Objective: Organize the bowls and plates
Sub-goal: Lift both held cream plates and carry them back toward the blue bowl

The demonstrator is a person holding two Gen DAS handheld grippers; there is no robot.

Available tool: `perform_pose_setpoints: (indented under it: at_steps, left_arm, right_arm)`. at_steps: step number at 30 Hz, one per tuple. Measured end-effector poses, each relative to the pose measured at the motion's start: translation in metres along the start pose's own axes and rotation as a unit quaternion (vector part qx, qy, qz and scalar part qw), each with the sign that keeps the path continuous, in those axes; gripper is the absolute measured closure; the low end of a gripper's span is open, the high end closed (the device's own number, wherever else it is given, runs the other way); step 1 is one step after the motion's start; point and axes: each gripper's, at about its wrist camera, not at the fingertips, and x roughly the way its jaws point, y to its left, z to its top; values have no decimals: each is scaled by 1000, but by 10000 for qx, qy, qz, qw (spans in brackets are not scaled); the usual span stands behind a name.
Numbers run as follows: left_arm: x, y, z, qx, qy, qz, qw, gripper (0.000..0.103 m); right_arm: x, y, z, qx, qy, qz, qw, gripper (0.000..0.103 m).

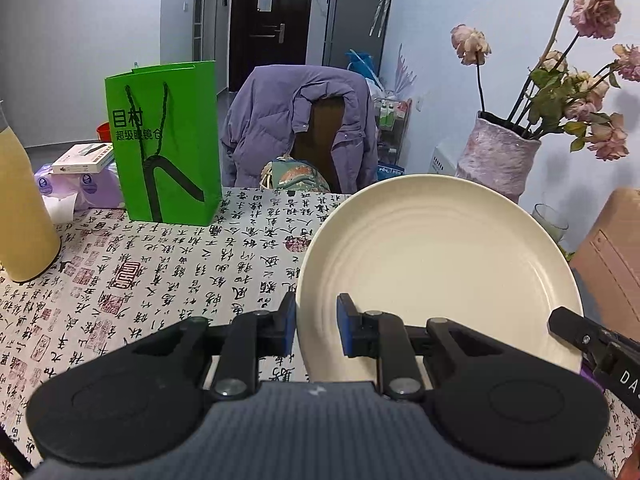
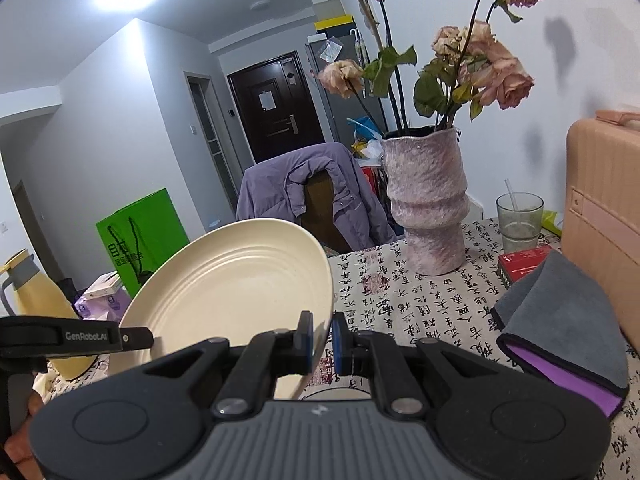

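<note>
A: In the left wrist view, where is the plate [image 1: 440, 272]?

B: It fills the area from the centre toward 3 o'clock, lifted off the table [image 1: 160, 272] and tilted. The left gripper [image 1: 316, 328] is clamped on its rim at 6 o'clock: one blue pad [image 1: 290, 326] presses the outer side, the other the inner face. At 4 o'clock the tip of the right gripper [image 1: 568, 326] reaches the opposite edge.

A: What else stands there?

B: A green bag [image 1: 168, 144] at 10 o'clock, a yellow jug [image 1: 20, 208] at 9 o'clock, a vase [image 1: 496, 160] with dry roses at 2 o'clock, and a purple jacket [image 1: 296, 120] over a chair at 12 o'clock.

A: And the right wrist view?

B: The plate [image 2: 232, 292] is left of centre, toward 8 o'clock, tilted steeply with its face to the camera. The right gripper [image 2: 322, 338] pinches its thin right rim; the jaws are nearly together with only the rim between them. At 9 o'clock the left gripper [image 2: 136, 338] meets the plate's left edge; I cannot tell its jaws from here.

A: The surroundings?

B: The vase [image 2: 428, 208] at 1 o'clock, a glass [image 2: 520, 220] at 2 o'clock, a grey cloth [image 2: 568, 320] at 4 o'clock, a pink case [image 2: 604, 208] at 3 o'clock.
</note>
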Motion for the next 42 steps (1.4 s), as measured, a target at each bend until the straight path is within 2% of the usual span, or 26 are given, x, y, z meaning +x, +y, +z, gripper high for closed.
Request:
perform_pose_setpoints:
  at_steps: [42]
  left_arm:
    - [-95, 25, -62, -2, -318, -253, 9992, 82]
  right_arm:
    - [-103, 32, -62, -74, -194, -111, 9997, 93]
